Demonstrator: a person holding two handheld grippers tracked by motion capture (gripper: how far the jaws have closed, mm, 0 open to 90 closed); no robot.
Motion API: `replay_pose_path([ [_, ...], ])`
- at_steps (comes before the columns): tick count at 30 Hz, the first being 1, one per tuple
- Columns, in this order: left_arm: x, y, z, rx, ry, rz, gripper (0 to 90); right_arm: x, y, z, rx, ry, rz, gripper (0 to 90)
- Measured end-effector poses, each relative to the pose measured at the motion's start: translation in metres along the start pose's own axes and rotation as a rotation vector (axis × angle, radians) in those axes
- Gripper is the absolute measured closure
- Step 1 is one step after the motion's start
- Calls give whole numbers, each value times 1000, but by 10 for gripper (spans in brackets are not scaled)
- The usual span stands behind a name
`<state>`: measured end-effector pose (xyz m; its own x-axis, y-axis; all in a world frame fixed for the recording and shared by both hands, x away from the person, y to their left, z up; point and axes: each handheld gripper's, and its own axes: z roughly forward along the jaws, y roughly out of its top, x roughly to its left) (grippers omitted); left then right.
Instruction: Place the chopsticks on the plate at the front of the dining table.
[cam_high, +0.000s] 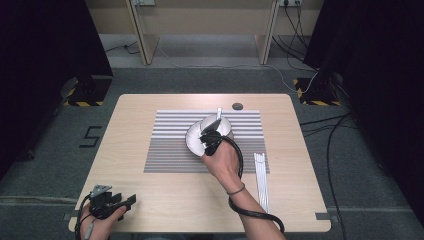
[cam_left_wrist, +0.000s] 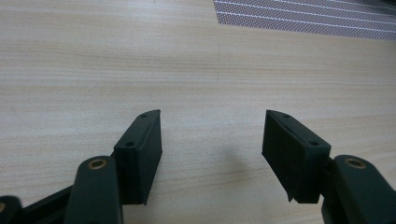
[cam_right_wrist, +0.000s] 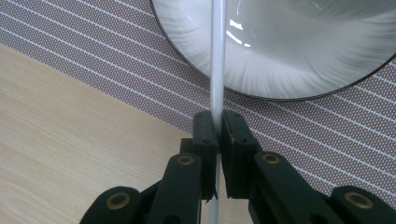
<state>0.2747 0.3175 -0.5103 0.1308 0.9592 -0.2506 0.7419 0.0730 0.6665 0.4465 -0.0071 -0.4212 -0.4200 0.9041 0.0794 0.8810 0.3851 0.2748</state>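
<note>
High view: the pale wooden table (cam_high: 150, 190) has a grey striped woven placemat (cam_high: 170, 150) lying across its middle. A round, shiny white plate (cam_high: 196, 136) sits on the placemat's far half. The right gripper (cam_high: 212, 137) hangs over the plate's near edge, clenched on a thin flat white utensil handle (cam_high: 218, 116) that sticks up and away over the plate. Right of the placemat, a narrow white strip-like bundle (cam_high: 260, 175) lies lengthwise on bare wood, just beside the right forearm and its cable. A small dark round disc (cam_high: 237, 106) sits near the far table edge, beyond the placemat. The left gripper (cam_high: 127, 201) rests at the near left corner, well apart from everything; broad bare wood lies between it and the placemat. Dark curtains flank the table; cables trail over the grey floor on the right.

Left gripper view: the jaws stand wide apart, released, with nothing between them. Bare wood runs ahead; the placemat's corner (cam_left_wrist: 303, 16) shows at top right, with open room up to it.

Right gripper view: the jaws are pressed tight on the handle (cam_right_wrist: 217, 70), which runs straight up across the plate's rim (cam_right_wrist: 196, 65). The plate lies on the placemat (cam_right_wrist: 93, 60); the placemat's edge runs diagonally, with bare table (cam_right_wrist: 56, 154) to the left. Whether the handle touches the plate I cannot tell.
</note>
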Motion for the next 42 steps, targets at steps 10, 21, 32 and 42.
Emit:
replay_pose_path([
  [10, 0, 0, 0, 0, 0, 1, 377, 1, 5, 1, -15, 2, 5, 851],
  [21, 0, 0, 0, 0, -1, 0, 377, 1, 8, 3, -26, 6, 13, 851],
  [32, 0, 0, 0, 0, -3, 2, 377, 4, 12, 5, -45, 11, 13, 851],
  [42, 0, 0, 0, 1, -3, 1, 377, 5, 15, 7, -56, 14, 18, 851],
])
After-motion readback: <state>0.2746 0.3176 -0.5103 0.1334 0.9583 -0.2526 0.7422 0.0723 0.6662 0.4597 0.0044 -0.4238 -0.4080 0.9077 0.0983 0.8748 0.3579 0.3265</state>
